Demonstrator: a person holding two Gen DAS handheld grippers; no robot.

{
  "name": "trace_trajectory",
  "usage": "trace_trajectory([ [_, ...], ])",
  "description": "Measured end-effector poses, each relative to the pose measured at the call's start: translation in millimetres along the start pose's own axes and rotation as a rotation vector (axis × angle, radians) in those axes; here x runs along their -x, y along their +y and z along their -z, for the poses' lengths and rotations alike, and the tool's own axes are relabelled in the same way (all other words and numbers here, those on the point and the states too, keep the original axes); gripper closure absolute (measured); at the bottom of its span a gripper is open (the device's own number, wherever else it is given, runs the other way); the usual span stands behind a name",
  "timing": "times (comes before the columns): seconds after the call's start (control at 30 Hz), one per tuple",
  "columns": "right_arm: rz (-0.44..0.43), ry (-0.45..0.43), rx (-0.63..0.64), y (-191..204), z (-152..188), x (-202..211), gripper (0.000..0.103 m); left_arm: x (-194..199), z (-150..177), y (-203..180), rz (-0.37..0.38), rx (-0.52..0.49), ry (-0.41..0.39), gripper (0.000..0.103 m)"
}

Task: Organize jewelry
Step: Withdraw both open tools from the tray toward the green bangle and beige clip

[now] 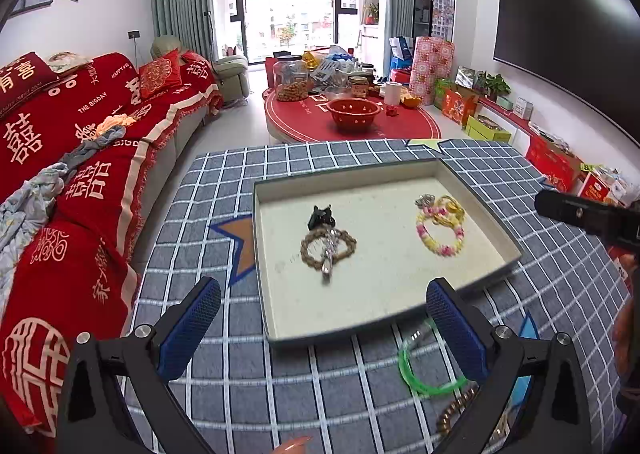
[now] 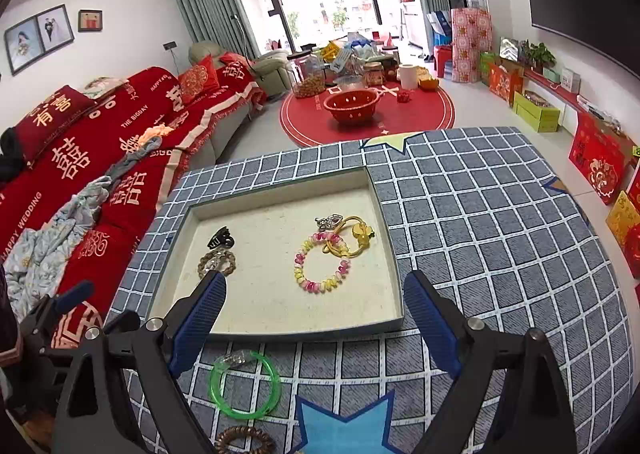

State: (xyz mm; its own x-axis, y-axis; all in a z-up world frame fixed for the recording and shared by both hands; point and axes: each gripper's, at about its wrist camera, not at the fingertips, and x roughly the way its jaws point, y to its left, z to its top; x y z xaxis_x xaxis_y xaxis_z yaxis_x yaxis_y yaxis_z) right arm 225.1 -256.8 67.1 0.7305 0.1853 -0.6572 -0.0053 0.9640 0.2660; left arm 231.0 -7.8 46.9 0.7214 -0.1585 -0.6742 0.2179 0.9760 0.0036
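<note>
My left claw (image 1: 324, 328) and right claw (image 2: 316, 328) both stand wide and hold nothing. The tray (image 2: 276, 184) on the tabletop (image 2: 500, 222) already carries several bracelets. The green bangle (image 2: 245, 384) lies on the cloth just in front of the tray, a brown bead bracelet (image 2: 246, 441) near it. The bangle looks light, stiff and probably slippery; I judge a pinch across its thin rim best.

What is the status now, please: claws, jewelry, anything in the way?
Left claw and right claw open, empty. Tray holds bracelets; green bangle and brown bead bracelet wait on cloth. Nothing in the way.
</note>
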Motion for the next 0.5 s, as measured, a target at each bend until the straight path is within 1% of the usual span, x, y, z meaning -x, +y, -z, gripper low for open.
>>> trace_trajectory([
  [0.07,0.0,-0.015,0.006,1,4,10,0.011,6,7,0,-0.004,0.008,-0.004,0.0],
  [0.13,0.002,-0.006,0.012,2,8,19,0.011,10,14,-1,0.002,0.01,0.003,0.0],
  [0.2,0.007,0.022,0.015,2,12,23,0.011,10,21,-2,0.011,0.02,0.023,0.0],
  [0.27,-0.008,0.061,0.008,2,19,27,0.011,10,27,-1,0.016,0.031,0.041,0.0],
  [0.3,-0.018,0.073,0.005,2,23,28,0.011,8,31,-2,0.034,0.034,0.058,0.0],
  [0.37,-0.029,0.094,0.009,3,33,31,0.011,5,38,-2,0.055,0.045,0.089,0.0],
  [0.5,-0.015,0.144,0.034,5,61,32,0.011,-1,50,-3,0.054,0.067,0.13,0.0],
])
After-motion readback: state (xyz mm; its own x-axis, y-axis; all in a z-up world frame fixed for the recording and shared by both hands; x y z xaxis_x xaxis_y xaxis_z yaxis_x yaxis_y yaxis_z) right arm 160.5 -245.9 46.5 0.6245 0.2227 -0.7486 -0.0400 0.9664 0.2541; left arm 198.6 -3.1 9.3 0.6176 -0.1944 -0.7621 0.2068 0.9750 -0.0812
